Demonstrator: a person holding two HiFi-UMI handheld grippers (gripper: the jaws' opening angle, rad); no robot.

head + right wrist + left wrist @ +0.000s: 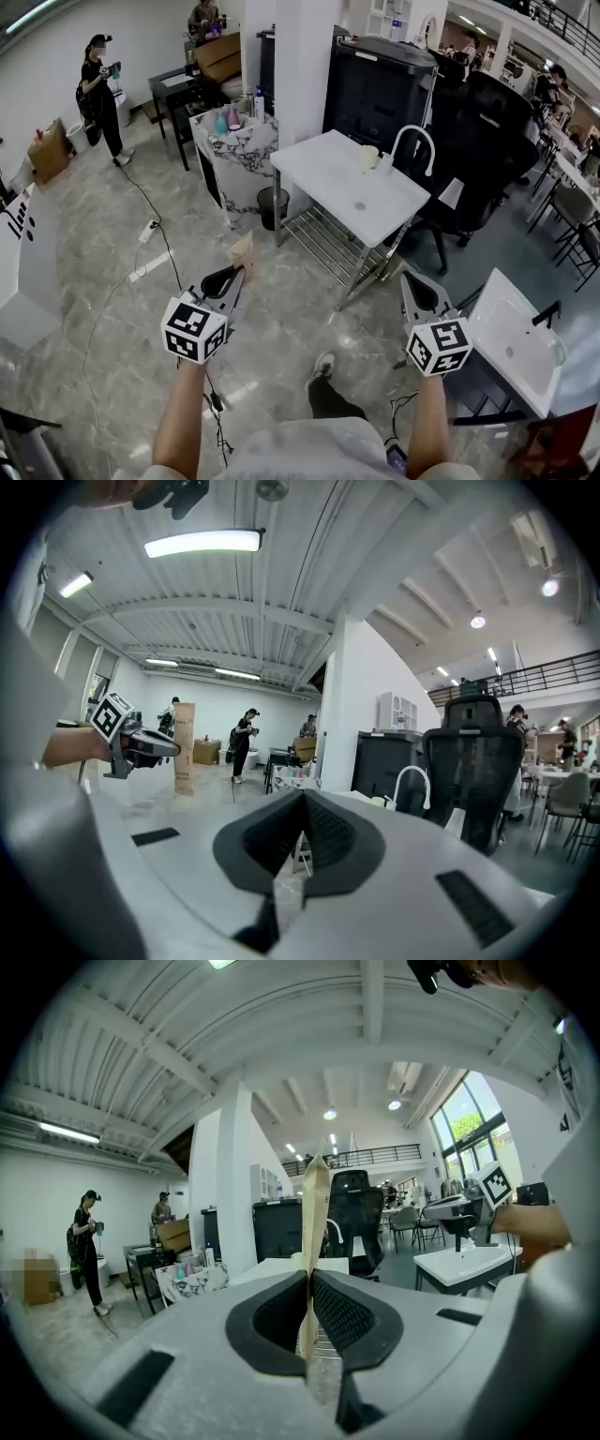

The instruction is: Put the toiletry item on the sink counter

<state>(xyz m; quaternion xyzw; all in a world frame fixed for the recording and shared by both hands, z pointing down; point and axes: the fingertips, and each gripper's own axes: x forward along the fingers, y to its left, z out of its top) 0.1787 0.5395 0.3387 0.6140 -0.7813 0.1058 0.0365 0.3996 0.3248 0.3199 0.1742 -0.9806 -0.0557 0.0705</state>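
Observation:
My left gripper [233, 273] is shut on a flat tan toiletry packet [242, 253] that sticks out past its tips above the floor. In the left gripper view the packet [314, 1206] stands edge-on and upright between the shut jaws of the left gripper [307, 1277]. The right gripper view shows the same packet [184, 747] from the side. The white sink counter [328, 173], with a curved faucet [413, 141] and a small cup [369, 157], stands ahead of both grippers. My right gripper [409, 277] is shut and holds nothing; its jaws [302, 797] meet.
A second white sink [511, 337] is at the right. Black office chairs [483, 141] stand behind the counter. A marbled stand with bottles [234, 127] and a small bin [270, 206] are to its left. A cable and power strip [148, 230] lie on the floor. A person [99, 94] stands far left.

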